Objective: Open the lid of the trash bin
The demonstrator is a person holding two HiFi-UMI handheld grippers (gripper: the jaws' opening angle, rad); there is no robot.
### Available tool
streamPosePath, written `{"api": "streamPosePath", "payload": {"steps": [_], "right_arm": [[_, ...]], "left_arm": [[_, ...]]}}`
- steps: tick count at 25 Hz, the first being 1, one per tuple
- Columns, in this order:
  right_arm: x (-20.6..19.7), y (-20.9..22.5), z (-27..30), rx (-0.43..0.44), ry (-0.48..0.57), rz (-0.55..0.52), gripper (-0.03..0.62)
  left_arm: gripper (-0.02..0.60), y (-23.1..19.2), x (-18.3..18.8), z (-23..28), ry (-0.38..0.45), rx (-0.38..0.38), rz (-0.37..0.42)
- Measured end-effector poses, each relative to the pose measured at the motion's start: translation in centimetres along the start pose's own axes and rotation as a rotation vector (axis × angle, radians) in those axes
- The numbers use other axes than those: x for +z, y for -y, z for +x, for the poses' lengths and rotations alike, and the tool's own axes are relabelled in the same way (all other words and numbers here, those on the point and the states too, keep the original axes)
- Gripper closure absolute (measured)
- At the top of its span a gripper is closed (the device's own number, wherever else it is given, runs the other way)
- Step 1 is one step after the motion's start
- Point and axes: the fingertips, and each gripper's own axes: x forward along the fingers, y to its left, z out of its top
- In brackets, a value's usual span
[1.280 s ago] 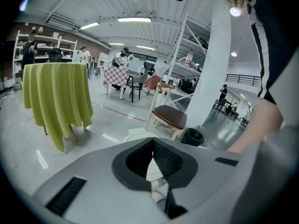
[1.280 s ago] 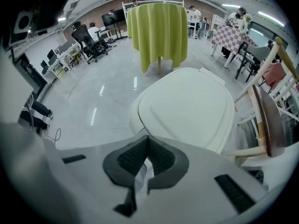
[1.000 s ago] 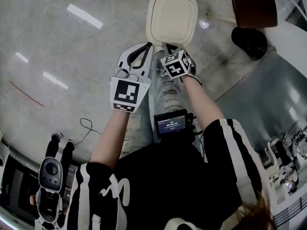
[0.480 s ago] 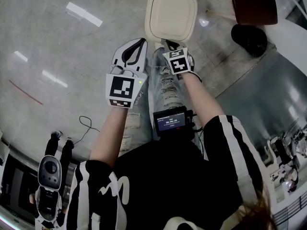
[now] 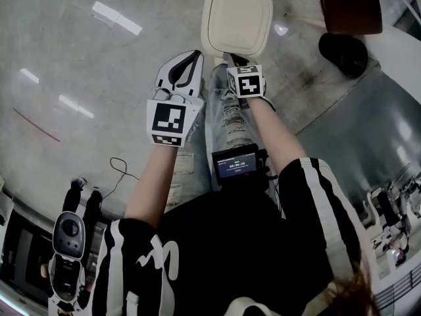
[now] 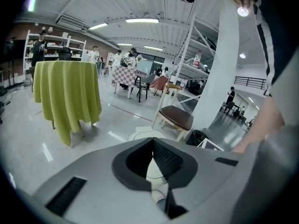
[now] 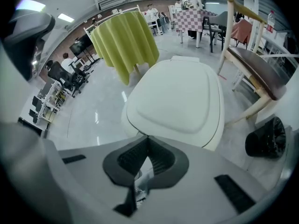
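Note:
The trash bin [image 5: 237,18] stands on the floor ahead of me, and its cream lid [image 7: 180,101] lies flat and closed. In the head view my left gripper [image 5: 197,54] hangs just left of the bin's near edge. Its jaws meet at the tips with nothing between them. My right gripper [image 5: 228,57] is at the bin's near rim, shut and empty as well. The right gripper view looks down on the lid from close, just beyond the right gripper [image 7: 147,138]. In the left gripper view only a sliver of the bin [image 6: 140,135] shows past the left gripper [image 6: 152,140].
A wooden chair [image 5: 348,5] with a dark seat stands right of the bin, a black bag-lined bin [image 5: 342,54] beside it. A table under a yellow-green cloth [image 7: 124,43] is farther left. My jeans-clad legs [image 5: 223,130] are under the grippers. A cable [image 5: 122,173] lies on the floor.
Both grippers have shifted a little forward towards the bin's near edge, and the right one has turned slightly. The lid has stayed closed.

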Motion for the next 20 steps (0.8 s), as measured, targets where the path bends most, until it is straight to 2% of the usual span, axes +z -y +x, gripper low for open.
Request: {"api": "streamPosePath", "payload": {"steps": [8,16,20], "right_arm": [[0.09,0.22,-0.13,-0.104,-0.002,0.037,0.583],[-0.25,0.52,0.03,-0.107,-0.02,0.125,0.583],[-0.15,0.41,0.07,-0.109,-0.044,0.128,0.583]], "left_arm": [[0.572,-0.1,0.02,-0.01,0.002,0.002,0.001],[0.572,0.24,-0.29,0.02,-0.006,-0.007,-0.004],[0.572,0.13,0.01,0.1,-0.002,-0.006,-0.006]]}}
